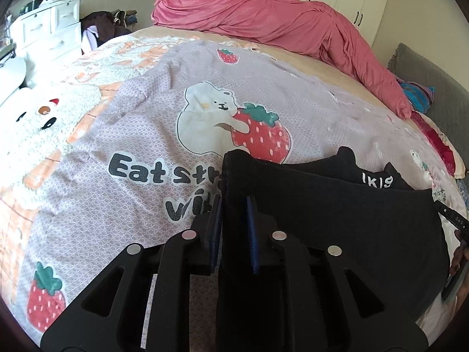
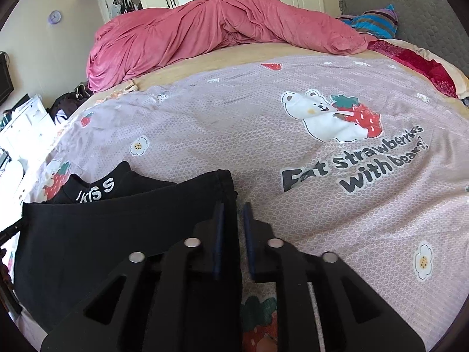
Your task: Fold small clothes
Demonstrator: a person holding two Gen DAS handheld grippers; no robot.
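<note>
Black cotton, a small garment point(image 1: 337, 220) lies on the bed's strawberry-print sheet point(image 1: 132, 117), stretched between my claws: left claw point(image 1: 234, 228) pinches its left edge, right claw point(image 2: 233, 234) its right, long axis running side to side.

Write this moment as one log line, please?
step: folding | left gripper: shut on black cotton garment, left edge | right gripper: shut on its right edge | garment lifted over lilac strawberry-bear bedspread

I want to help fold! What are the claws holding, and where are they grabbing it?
Both hold the black garment. The left claw pinches its left side edge, and the right claw pinches its right side edge, near the corners facing the cameras.
</note>
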